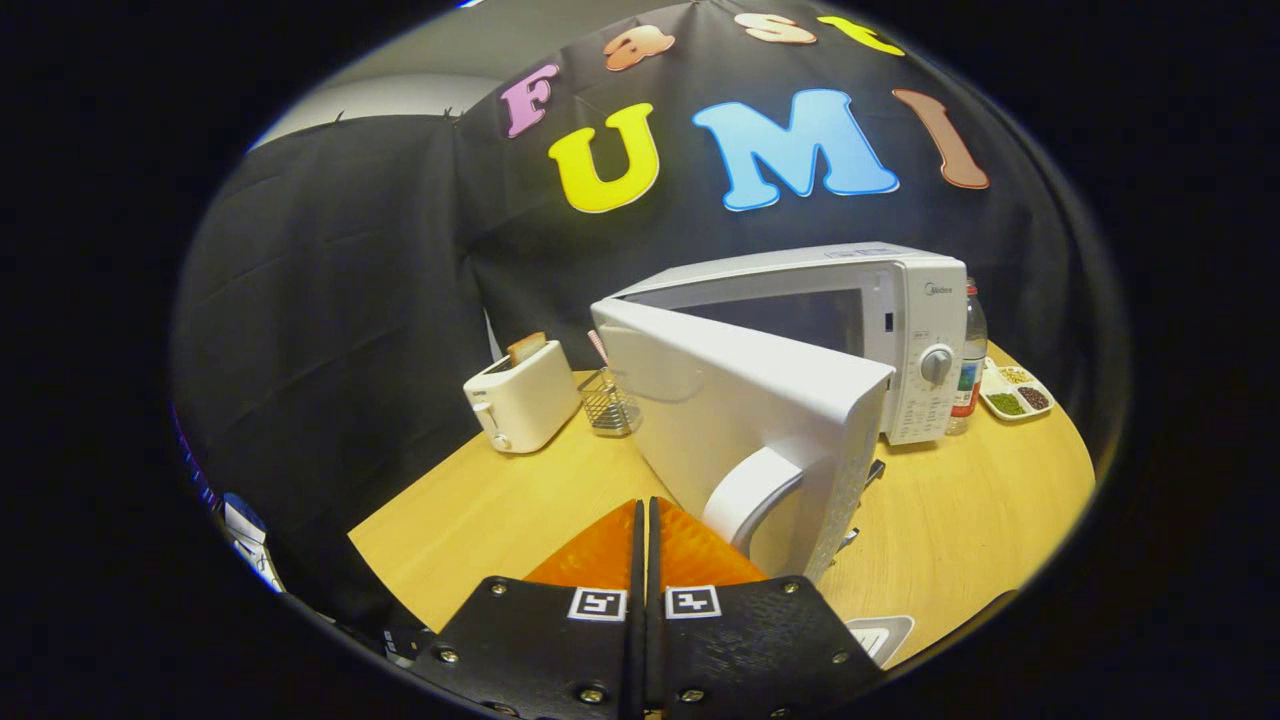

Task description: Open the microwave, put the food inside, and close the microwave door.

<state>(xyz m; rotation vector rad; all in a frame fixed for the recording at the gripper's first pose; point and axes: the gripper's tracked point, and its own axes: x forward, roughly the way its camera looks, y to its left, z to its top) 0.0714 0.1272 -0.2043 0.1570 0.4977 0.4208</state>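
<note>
A white microwave point(910, 330) stands on the round wooden table point(480, 510), with its door point(740, 400) swung partly open toward me. The door's curved white handle point(750, 490) is just ahead and to the right of my fingertips. My gripper point(645, 505) is shut, its two fingers pressed together with nothing between them, right beside the door's outer face near the handle. The dark cavity point(800, 320) shows behind the door. Any food in there is hidden by the door.
A white toaster point(522, 398) with a slice of bread in it stands left of the microwave, a small wire basket point(608, 402) next to it. Right of the microwave are a bottle point(970, 360) and a white tray point(1015, 392) with small compartments. A white object point(885, 635) lies near the table's front edge.
</note>
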